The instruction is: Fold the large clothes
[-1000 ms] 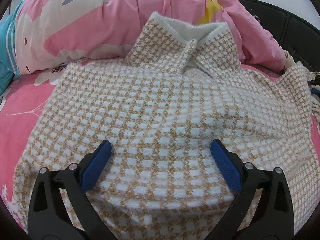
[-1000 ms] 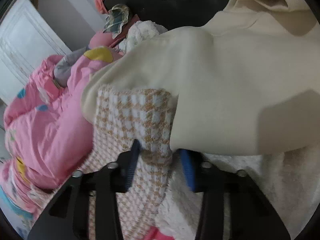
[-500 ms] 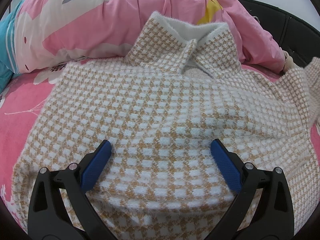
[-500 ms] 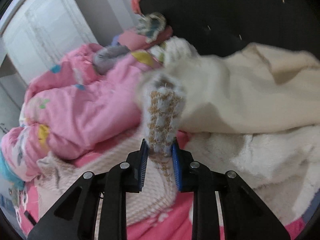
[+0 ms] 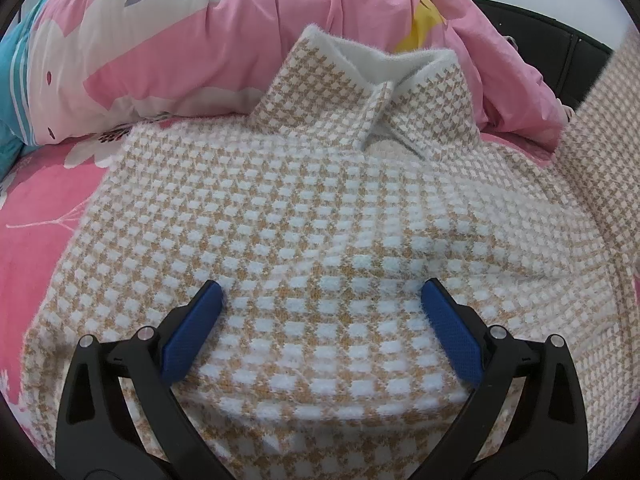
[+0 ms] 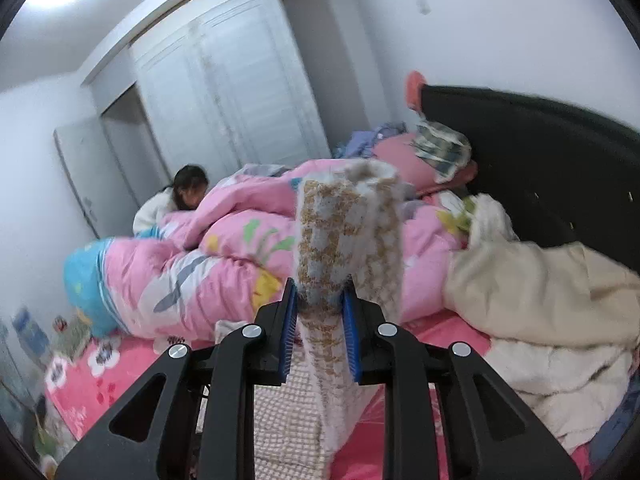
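A tan and white houndstooth sweater [image 5: 304,216] lies flat on the pink bed, collar [image 5: 376,88] at the far side. My left gripper [image 5: 320,300] rests open on its lower body, blue pads wide apart and pressing down on the cloth. At the right edge of the left wrist view the sweater's sleeve [image 5: 600,128] rises off the bed. In the right wrist view my right gripper [image 6: 320,300] is shut on that sleeve [image 6: 340,232], whose cuff stands up above the pads while the rest hangs down to the sweater body [image 6: 288,408] below.
A bunched pink quilt [image 6: 224,248] lies along the far side of the bed, and a person [image 6: 180,200] leans on it by the white wardrobe [image 6: 224,92]. A cream blanket [image 6: 552,288] is heaped at the right against the black headboard [image 6: 540,152].
My right gripper closed on the sleeve and lifted it high, swinging from the cream blanket to face the room. In the left wrist view the sleeve rose at the right edge. My left gripper stayed put.
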